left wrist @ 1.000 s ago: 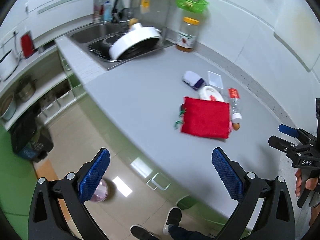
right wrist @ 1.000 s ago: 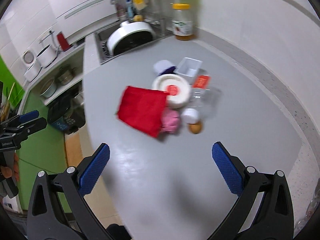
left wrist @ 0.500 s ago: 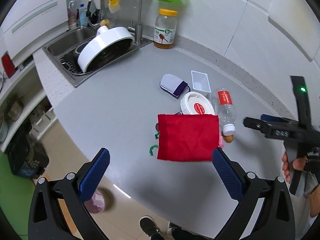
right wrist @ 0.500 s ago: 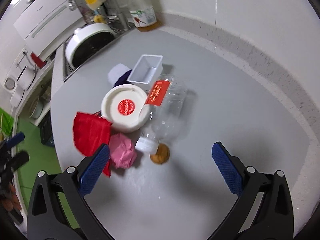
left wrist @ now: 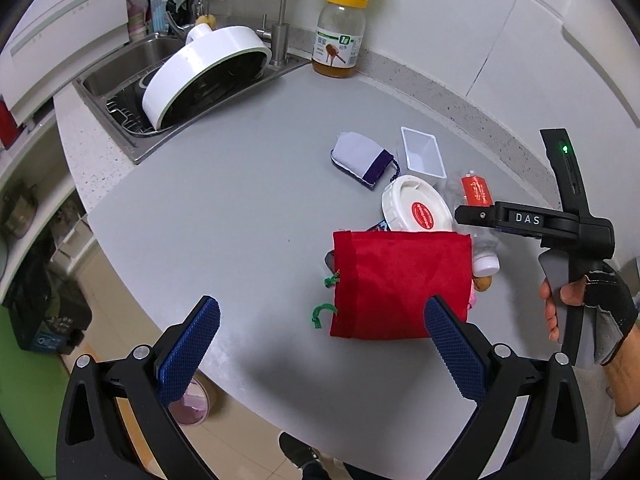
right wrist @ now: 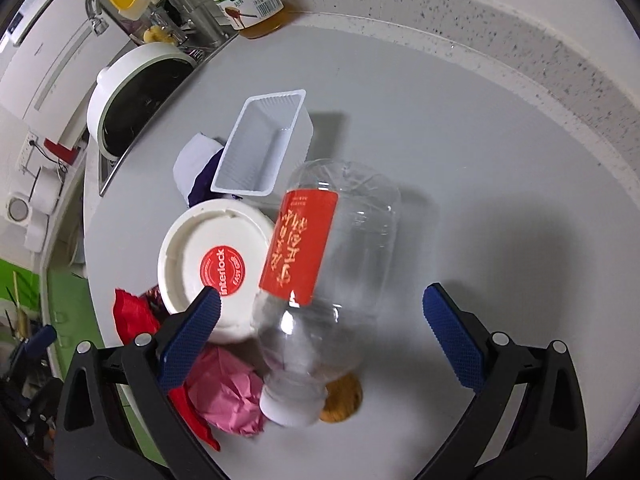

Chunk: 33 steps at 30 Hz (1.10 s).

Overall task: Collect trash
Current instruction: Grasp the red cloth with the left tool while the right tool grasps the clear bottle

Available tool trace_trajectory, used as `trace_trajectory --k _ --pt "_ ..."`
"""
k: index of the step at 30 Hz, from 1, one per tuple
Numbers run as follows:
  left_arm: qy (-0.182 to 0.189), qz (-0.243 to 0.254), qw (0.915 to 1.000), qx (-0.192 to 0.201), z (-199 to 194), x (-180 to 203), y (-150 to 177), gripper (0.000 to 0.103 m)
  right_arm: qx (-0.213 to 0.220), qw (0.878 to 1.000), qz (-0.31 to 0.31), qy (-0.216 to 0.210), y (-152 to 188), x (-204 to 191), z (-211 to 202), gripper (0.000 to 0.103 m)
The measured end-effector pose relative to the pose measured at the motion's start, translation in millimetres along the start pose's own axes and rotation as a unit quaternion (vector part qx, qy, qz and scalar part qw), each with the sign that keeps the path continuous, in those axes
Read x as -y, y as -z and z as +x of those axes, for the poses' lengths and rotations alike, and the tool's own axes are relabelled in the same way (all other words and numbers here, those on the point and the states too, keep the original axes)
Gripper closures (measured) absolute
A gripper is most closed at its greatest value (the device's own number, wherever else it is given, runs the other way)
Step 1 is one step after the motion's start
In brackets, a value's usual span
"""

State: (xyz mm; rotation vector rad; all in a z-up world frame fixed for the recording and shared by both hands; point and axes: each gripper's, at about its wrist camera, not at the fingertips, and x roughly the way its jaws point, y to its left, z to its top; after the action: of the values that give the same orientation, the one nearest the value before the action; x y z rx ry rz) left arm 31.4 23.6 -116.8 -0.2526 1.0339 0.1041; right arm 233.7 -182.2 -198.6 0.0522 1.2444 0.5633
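A red drawstring bag (left wrist: 400, 284) lies flat on the grey counter (left wrist: 224, 216), with my open, empty left gripper (left wrist: 320, 344) just before its near edge. My right gripper (right wrist: 320, 328) is open and empty, straddling a clear plastic bottle (right wrist: 344, 248) with a red label and white cap; in the left wrist view it (left wrist: 464, 214) hovers over the pile. Beside the bottle lie a white round lid (right wrist: 212, 268), a crumpled pink wad (right wrist: 228, 400), a brown cookie-like piece (right wrist: 342, 400), a white plastic tray (right wrist: 264, 148) and a white-purple pouch (left wrist: 360, 158).
A sink (left wrist: 120, 72) with a large white pot (left wrist: 204, 72) is at the back left, with a tap behind. A honey jar (left wrist: 340, 36) stands by the wall. The counter's curved front edge drops to the floor, where a pink bin (left wrist: 192, 404) stands.
Both grippers have moved in over the counter. The right one has come down close over the bottle. The left one has closed in on the red bag. Nothing was grasped.
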Motion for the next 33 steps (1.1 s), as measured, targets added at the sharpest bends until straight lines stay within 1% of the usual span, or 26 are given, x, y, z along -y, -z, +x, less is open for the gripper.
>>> trace_trajectory --k 2,4,5,6,10,15,18,21,24,28,33 --pt "0.003 0.001 1.0000 0.000 1.4 -0.3 -2.1 0.006 -0.009 1.000 0.004 -0.005 -1.3 0.2 3.7 0.033" --pt "0.006 0.003 1.0000 -0.001 2.8 0.8 -3.5 0.006 -0.016 1.000 0.005 -0.004 -2.2 -0.6 8.0 0.033" --pt "0.008 0.005 0.9999 -0.001 4.0 2.5 -4.2 0.006 -0.017 1.000 0.008 -0.007 -1.5 -0.1 9.0 0.034" --pt "0.010 0.007 0.9999 -0.002 4.7 3.4 -4.6 0.006 -0.013 1.000 0.010 -0.002 -1.0 0.8 8.3 0.040" --pt "0.018 0.012 0.9998 -0.005 7.5 8.0 -5.2 0.006 0.005 1.000 0.001 -0.005 0.2 -1.3 -4.0 0.041" --pt "0.036 0.023 0.9990 -0.011 13.1 20.2 -6.6 0.006 0.037 0.999 -0.005 -0.006 2.9 3.9 -38.7 0.042" --pt "0.049 0.037 0.9981 -0.011 17.1 35.6 -10.1 0.005 0.054 0.999 -0.006 0.004 8.3 10.9 -61.6 0.042" --pt "0.054 0.046 0.9974 -0.013 25.5 54.0 -14.5 0.006 0.061 0.998 -0.002 0.008 14.4 21.0 -73.0 0.042" --pt "0.047 0.049 0.9976 -0.015 36.5 70.9 -18.2 0.006 0.065 0.998 0.006 0.007 21.7 34.1 -81.2 0.042" --pt "0.022 0.054 0.9982 -0.015 52.2 92.1 -20.1 0.006 0.064 0.998 0.013 0.003 27.2 47.2 -84.5 0.042" --pt "0.007 0.036 0.9991 -0.022 69.0 99.7 -23.1 0.006 0.063 0.998 0.012 -0.001 28.2 54.4 -83.1 0.041"
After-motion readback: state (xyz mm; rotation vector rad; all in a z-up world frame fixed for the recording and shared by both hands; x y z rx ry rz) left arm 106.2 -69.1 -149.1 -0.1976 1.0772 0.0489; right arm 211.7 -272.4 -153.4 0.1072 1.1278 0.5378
